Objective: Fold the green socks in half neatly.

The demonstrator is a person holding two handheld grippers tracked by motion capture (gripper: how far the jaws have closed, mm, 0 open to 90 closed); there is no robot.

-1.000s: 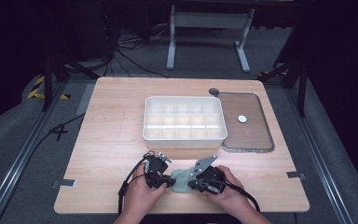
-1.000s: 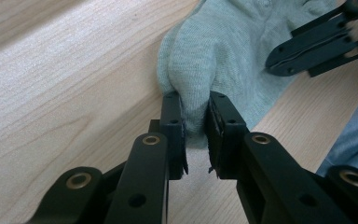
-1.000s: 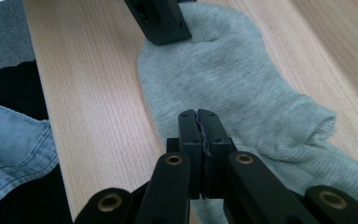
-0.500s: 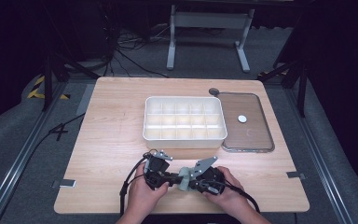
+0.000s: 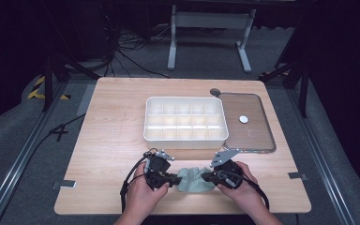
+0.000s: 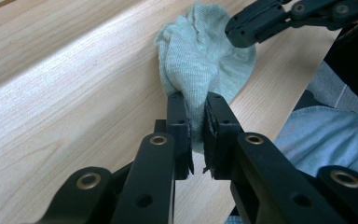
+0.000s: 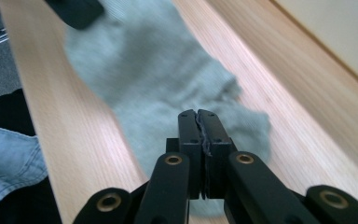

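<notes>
A crumpled grey-green cloth [image 5: 194,180] lies near the table's front edge between my two grippers. My left gripper [image 5: 171,178] pinches the cloth's near end; in the left gripper view the cloth [image 6: 200,56] runs up from between the jaws of the left gripper [image 6: 195,100], which have just been closing on it. My right gripper [image 5: 205,177] is at the cloth's right edge, jaws pressed together. In the right gripper view the right gripper [image 7: 198,114] hovers over the cloth [image 7: 158,74] with no fabric visible between its pads.
A white box with several compartments [image 5: 185,143] stands mid-table behind the grippers. To its right lies a clear flat lid [image 5: 255,136] with a small white disc [image 5: 243,119] on it. Bare wooden table [image 5: 112,122] stretches to the left.
My right gripper has slid to the right, away from the left one, so more of the cloth shows between them. The left hand stayed where it was.
</notes>
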